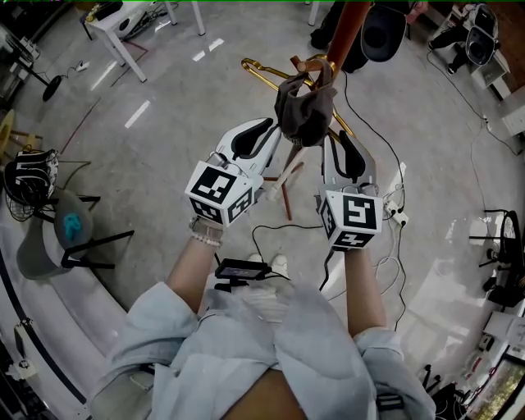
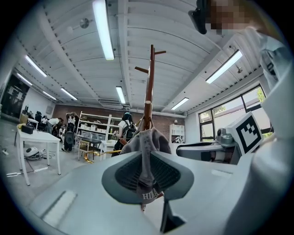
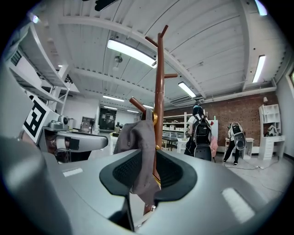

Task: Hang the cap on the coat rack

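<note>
The dark grey cap (image 1: pixel 303 107) hangs bunched against the brown wooden coat rack (image 1: pixel 344 33), with its top at a lower peg (image 1: pixel 314 64). I cannot tell whether it rests on that peg. My left gripper (image 1: pixel 275 127) holds the cap's left side and my right gripper (image 1: pixel 333 135) its right side. In the left gripper view the cap's fabric (image 2: pixel 146 151) is pinched in the shut left gripper (image 2: pixel 147 179), below the rack's pole (image 2: pixel 149 82). In the right gripper view the cap (image 3: pixel 140 147) is clamped in the right gripper (image 3: pixel 146 176), beside the pole (image 3: pixel 159 82).
A gold hanger (image 1: pixel 262 72) hangs on the rack, and a black hat (image 1: pixel 383 33) higher up. The rack's feet (image 1: pixel 287 184) and cables with a power strip (image 1: pixel 395 215) lie on the floor. A white table (image 1: pixel 123 25) and a fan (image 1: pixel 29 176) stand left. People (image 3: pixel 202 133) stand far off.
</note>
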